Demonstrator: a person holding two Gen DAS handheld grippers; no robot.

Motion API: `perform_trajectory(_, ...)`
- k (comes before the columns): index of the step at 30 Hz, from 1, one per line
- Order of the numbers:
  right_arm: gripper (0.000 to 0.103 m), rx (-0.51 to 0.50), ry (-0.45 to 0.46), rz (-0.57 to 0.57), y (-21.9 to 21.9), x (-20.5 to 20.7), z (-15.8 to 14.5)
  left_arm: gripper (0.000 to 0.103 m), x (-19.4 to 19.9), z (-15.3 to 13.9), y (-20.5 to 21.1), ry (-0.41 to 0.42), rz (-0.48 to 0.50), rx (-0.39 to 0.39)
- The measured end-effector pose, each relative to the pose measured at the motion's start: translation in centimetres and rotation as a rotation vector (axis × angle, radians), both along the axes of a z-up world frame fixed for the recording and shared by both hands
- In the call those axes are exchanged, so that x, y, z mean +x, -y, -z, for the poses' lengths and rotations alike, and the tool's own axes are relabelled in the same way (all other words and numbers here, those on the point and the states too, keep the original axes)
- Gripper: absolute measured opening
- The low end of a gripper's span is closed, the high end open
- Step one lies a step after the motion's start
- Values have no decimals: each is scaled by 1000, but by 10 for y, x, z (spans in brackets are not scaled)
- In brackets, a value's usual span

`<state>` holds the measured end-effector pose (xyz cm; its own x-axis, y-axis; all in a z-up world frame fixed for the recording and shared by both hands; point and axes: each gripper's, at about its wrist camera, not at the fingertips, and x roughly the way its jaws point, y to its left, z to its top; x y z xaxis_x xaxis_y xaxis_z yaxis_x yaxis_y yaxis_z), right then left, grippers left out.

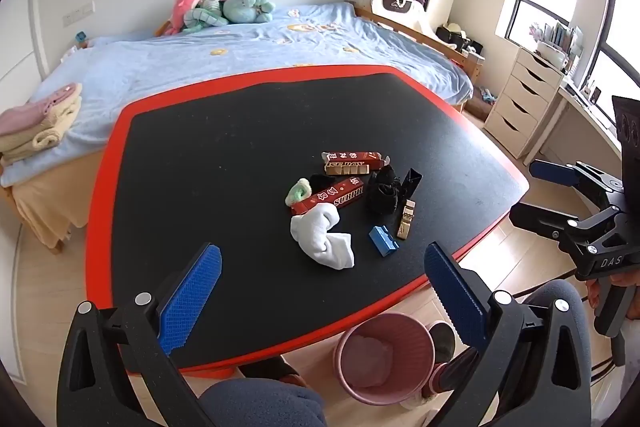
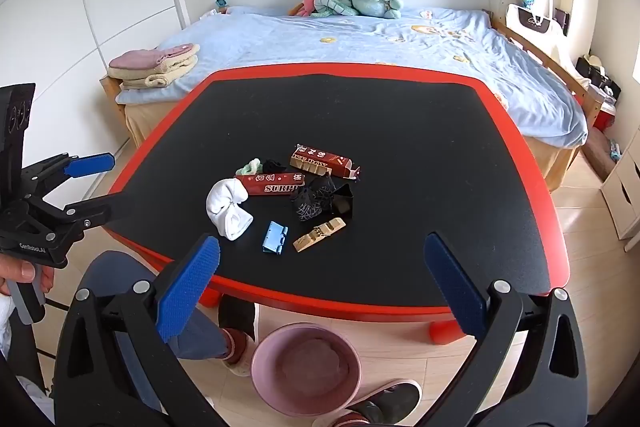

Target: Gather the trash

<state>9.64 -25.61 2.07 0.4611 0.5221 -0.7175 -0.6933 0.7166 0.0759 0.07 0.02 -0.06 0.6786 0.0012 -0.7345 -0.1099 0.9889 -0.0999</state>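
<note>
Clutter sits in a tight cluster on the black table (image 2: 400,131) with its red rim — two dark red cartons, one (image 2: 324,159) at twelve o'clock of the pile and one (image 2: 270,183) lettered "SURP…" just below it. A white sock (image 2: 229,207) lies at nine o'clock, touching that lower carton's end; a green scrunchie (image 2: 249,167) is above the sock. A crumpled black wrapper (image 2: 314,202) sits at three o'clock, a blue clip (image 2: 274,237) and a gold wrapper (image 2: 319,235) at six. The left gripper (image 1: 322,301) hangs above the near table edge, fingers spread wide, nothing between them. The right gripper (image 2: 322,291) — same story, jaws wide apart and empty. A pink bin (image 2: 306,367) stands on the floor below the table's near edge, between the person's feet.
</note>
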Motion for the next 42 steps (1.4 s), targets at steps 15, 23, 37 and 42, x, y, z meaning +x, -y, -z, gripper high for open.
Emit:
perform_trajectory(15,100,-20,0,5,-2,-1,2,97,3,4,-1,-5,14,-9)
perform_trajectory(23,100,-23,-3,2,-2,1,3,97,3,4,-1,-6,12,-8)
perform_trajectory(37,100,-21,-10,6,0,2,5,97,3,5,0,-9,13,-5)
perform_trajectory(42,100,-22,-11,6,0,2,5,97,3,5,0,-9,13,-4)
